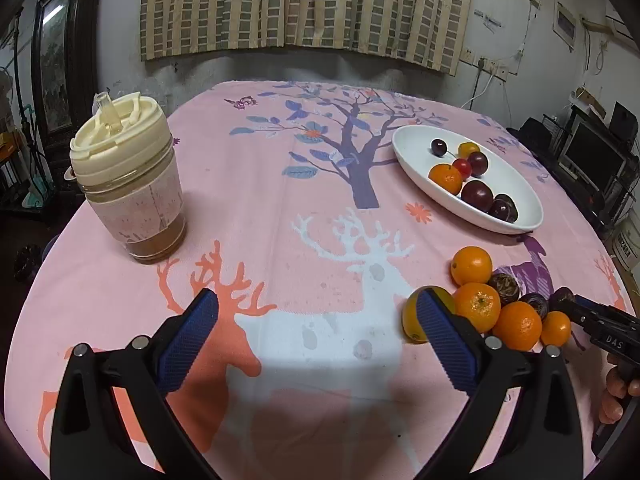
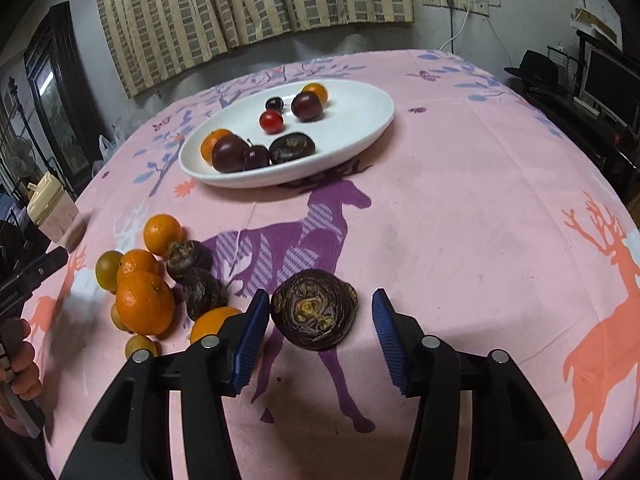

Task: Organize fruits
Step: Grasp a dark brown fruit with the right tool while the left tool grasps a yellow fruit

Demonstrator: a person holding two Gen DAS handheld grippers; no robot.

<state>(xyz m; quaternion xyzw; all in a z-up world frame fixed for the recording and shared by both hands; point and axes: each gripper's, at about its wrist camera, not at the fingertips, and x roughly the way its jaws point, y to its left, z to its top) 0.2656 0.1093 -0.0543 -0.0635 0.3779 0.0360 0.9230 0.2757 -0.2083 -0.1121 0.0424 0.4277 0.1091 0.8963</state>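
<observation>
A dark, wrinkled water chestnut [image 2: 316, 314] lies on the pink tablecloth between the fingers of my right gripper [image 2: 320, 322]. That gripper is open; its left pad almost touches the chestnut and its right pad stands apart. A pile of oranges [image 2: 146, 300] and more dark chestnuts [image 2: 202, 290] sits just to the left. A white oval plate [image 2: 360, 128] further back holds oranges, plums, a cherry tomato and a chestnut. My left gripper [image 1: 316, 320] hovers open and empty over the cloth. The orange pile [image 1: 478, 306] lies beside its right finger, with the plate [image 1: 412, 160] beyond.
A lidded cream cup [image 1: 128, 184] with brown liquid stands near the table's left edge. The pink printed tablecloth [image 2: 480, 220] covers a round table that drops off on all sides. A hand [image 1: 618, 392] holds the right tool at the lower right of the left wrist view.
</observation>
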